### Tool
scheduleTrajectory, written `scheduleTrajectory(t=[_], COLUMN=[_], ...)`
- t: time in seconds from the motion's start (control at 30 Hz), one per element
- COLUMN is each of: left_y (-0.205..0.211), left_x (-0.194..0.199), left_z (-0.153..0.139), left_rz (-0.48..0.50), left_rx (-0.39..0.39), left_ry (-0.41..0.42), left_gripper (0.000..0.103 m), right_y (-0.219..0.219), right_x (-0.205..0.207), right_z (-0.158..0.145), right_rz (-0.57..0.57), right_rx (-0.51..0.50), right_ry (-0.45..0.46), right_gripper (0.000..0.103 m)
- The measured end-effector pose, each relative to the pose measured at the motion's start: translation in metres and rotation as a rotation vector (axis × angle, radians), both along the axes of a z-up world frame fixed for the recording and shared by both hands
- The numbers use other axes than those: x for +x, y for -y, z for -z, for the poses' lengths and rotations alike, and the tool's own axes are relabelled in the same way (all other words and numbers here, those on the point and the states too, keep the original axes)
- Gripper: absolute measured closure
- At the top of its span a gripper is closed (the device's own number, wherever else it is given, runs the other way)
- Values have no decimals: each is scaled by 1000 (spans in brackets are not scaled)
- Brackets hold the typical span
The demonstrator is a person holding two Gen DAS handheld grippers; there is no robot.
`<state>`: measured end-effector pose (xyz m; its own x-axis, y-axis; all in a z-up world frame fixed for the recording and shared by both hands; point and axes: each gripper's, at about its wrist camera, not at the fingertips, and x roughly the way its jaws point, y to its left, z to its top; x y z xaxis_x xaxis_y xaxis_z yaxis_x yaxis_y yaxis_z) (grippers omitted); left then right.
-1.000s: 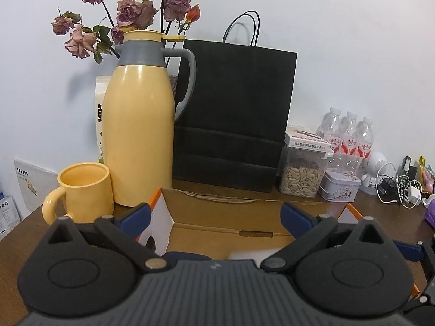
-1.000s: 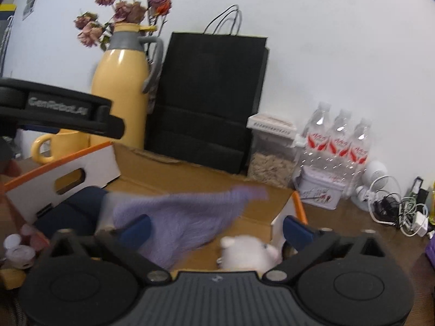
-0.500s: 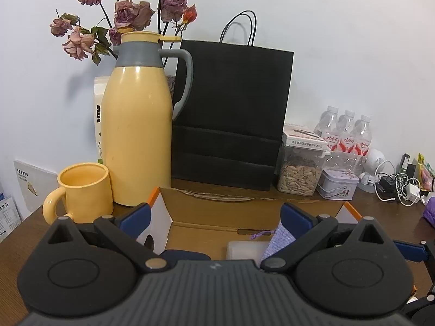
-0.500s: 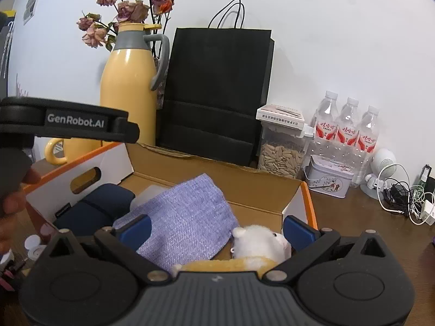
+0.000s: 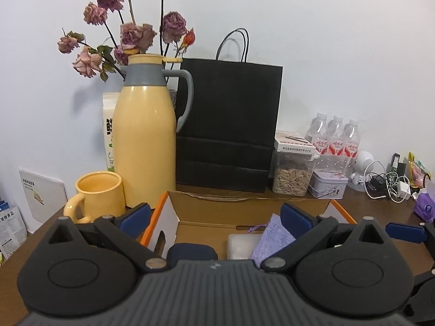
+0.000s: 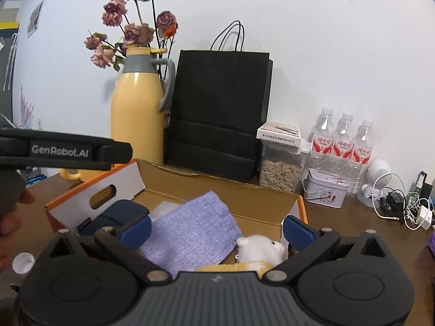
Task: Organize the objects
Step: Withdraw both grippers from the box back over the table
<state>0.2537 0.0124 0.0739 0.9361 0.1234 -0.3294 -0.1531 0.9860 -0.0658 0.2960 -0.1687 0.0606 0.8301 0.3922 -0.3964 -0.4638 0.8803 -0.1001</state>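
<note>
- The left tool (image 5: 214, 214) hangs over the near edge of the cardboard box (image 5: 244, 203), its blue pads spread wide with nothing between them.
- The right tool (image 6: 216, 226) is likewise spread apart and empty, poised above the box's near right part.
- The box (image 6: 217, 190) sits open on the brown table (image 6: 339, 225), with orange-edged flaps and an oval handle slot in its left wall.
- Inside, a lilac knitted cloth (image 6: 190, 231) lies tilted across the middle, its far edge resting over a pale translucent container (image 5: 242, 244).
- A dark navy case (image 6: 119, 214) sits at the box's 9 o'clock side, just beside the cloth.
- A white plush toy (image 6: 258, 250) with a yellow body lies at the box's 5 o'clock corner, touching the cloth's near right edge.
- Beyond the box at 11 o'clock stands a yellow thermos jug (image 5: 144, 141) with a grey collar, dried roses (image 5: 130, 35) behind it, and a yellow mug (image 5: 98, 195) at its left.
- A black paper bag (image 5: 228, 125) stands upright at 12 o'clock.
- At 1 o'clock are a clear jar of seeds (image 5: 293, 174), a small tin (image 5: 329, 187), and three water bottles (image 5: 337, 141) against the wall.
- A tangle of cables and chargers (image 6: 405, 203) lies at 3 o'clock.
- In the right wrist view, a person's hand (image 6: 11, 212) grips the handle of the left tool at the far left edge.
</note>
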Motion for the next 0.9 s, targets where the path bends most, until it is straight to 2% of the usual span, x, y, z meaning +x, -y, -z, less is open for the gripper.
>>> scheduleTrajectory(t=[0.57, 0.9], left_y=[-7, -13], left_x=[-88, -141], left_z=[-27, -13], left_rz=[4, 22], left_rx=[6, 2], left_ry=[37, 6], left_gripper=[0, 0], right_y=[27, 47], right_x=[-84, -132], right_z=[-26, -17], right_rz=[2, 5], right_rx=[31, 43], right_ry=[50, 30], right_gripper=[0, 0])
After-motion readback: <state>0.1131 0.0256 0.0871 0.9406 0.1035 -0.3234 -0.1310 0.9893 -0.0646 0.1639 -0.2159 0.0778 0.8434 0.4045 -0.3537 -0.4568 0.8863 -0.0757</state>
